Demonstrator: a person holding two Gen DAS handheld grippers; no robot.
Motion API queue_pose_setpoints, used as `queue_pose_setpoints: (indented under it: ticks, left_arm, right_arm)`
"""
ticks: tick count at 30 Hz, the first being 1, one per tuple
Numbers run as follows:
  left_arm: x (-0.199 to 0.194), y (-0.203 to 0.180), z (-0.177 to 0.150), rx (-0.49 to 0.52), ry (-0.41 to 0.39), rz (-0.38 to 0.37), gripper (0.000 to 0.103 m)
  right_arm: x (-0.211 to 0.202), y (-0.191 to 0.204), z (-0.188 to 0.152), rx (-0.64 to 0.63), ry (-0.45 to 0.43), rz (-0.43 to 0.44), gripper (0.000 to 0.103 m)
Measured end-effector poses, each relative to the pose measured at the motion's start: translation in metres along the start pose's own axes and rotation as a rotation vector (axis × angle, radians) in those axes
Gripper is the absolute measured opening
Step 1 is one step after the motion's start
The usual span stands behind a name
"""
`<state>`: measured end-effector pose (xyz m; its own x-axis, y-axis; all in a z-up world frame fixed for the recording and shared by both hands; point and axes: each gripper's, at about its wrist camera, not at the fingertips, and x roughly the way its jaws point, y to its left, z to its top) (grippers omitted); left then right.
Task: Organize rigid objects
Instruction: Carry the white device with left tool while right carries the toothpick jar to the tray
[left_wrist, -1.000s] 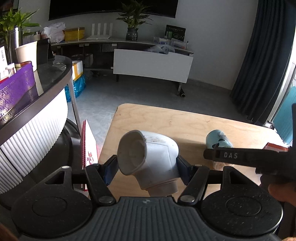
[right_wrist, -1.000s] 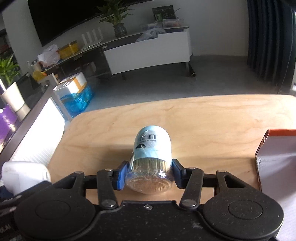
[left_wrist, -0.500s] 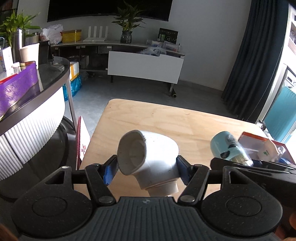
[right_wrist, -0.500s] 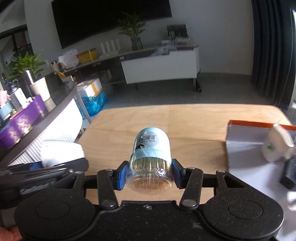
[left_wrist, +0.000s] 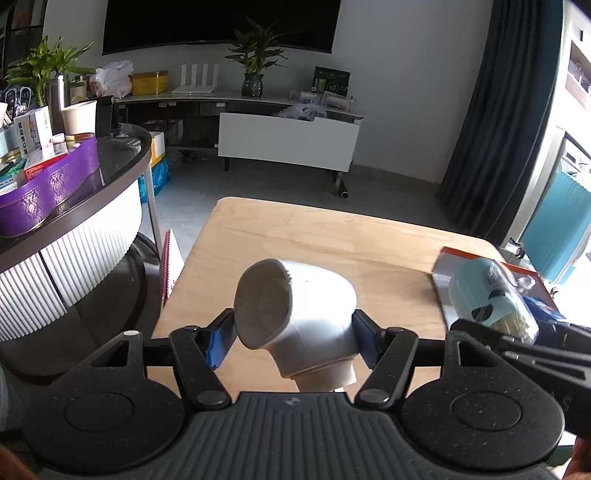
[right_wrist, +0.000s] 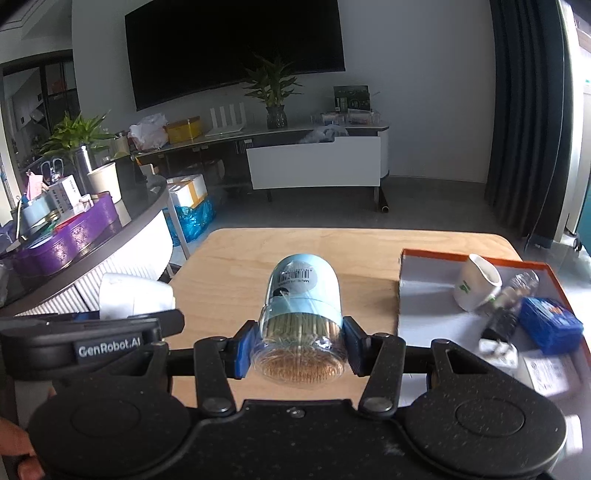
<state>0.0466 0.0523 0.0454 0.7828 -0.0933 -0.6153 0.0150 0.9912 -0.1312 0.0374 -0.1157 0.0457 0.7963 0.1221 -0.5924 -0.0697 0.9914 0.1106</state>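
My left gripper (left_wrist: 293, 332) is shut on a white plastic pipe elbow (left_wrist: 299, 317), held above the near left part of the wooden table (left_wrist: 317, 243). My right gripper (right_wrist: 297, 343) is shut on a light blue toothpick jar (right_wrist: 301, 310) with a clear end full of toothpicks, lifted above the table. The orange-rimmed tray (right_wrist: 421, 295) lies on the table's right side. In the left wrist view the jar (left_wrist: 487, 295) hangs over the tray (left_wrist: 443, 280). In the right wrist view the elbow (right_wrist: 135, 295) shows at the left.
The tray holds a white cup (right_wrist: 476, 286), a small bottle (right_wrist: 511, 299), a blue box (right_wrist: 550, 325) and a few white pieces. A curved counter (left_wrist: 85, 229) with a purple tray (left_wrist: 44, 188) stands left of the table. A red-edged notebook (left_wrist: 170, 266) leans by the table's left edge.
Both grippers have risen and shifted right with their objects held. The jar has come from the table's middle to above the tray, and the tray's contents have come into the right wrist view.
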Motion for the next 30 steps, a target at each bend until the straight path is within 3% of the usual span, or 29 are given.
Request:
queue_pose_setpoints:
  ticks: [14, 30]
  left_arm:
    - [-0.018, -0.025, -0.019, 0.038, -0.003, -0.038, 0.067]
    - [-0.024, -0.044, -0.026, 0.067, -0.007, -0.077, 0.067]
  right_arm:
    - [-0.045, -0.021, -0.025, -0.015, -0.051, -0.048, 0.059]
    - [-0.064, -0.038, -0.033, 0.006, -0.088, -0.076, 0.059]
